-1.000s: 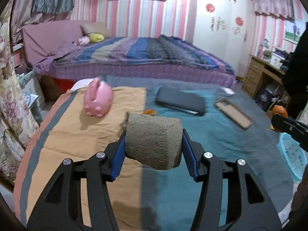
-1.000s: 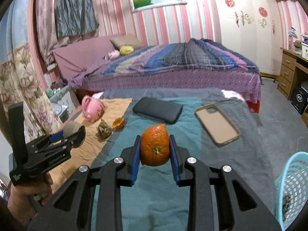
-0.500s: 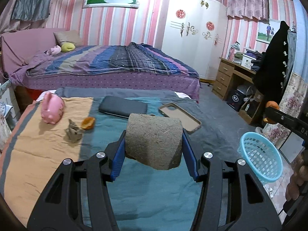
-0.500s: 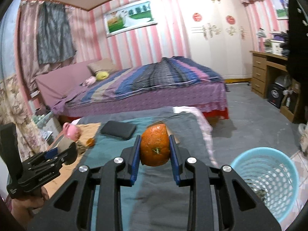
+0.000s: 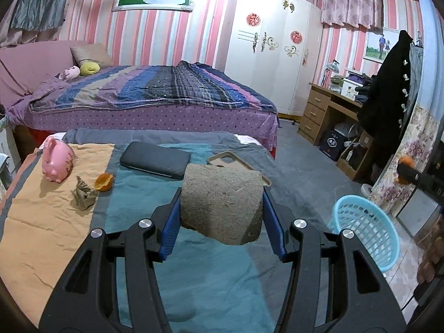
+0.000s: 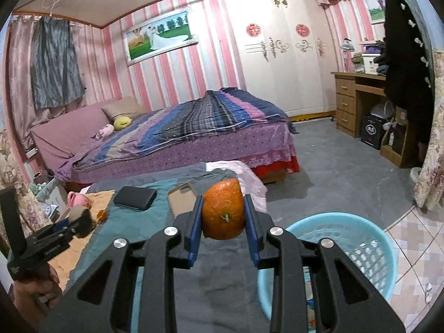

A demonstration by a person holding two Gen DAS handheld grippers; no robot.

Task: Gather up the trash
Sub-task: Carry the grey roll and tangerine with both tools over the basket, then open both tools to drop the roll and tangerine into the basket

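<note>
The left tongs [image 5: 221, 216] grasp a brown fibrous lump [image 5: 222, 206]; the right tongs [image 6: 223, 220] grasp an orange peel [image 6: 223, 212], basket [image 6: 369, 238] at lower right.

Both grippers were matte black plastic frames with triangular cut-outs and round silver screw heads at the pivots. The left gripper [image 5: 221, 223] carried blue pads inside its fingers [image 5: 169, 223]; so did the right gripper [image 6: 223, 223]. Small pale lettering marked the left gripper's side.
</note>
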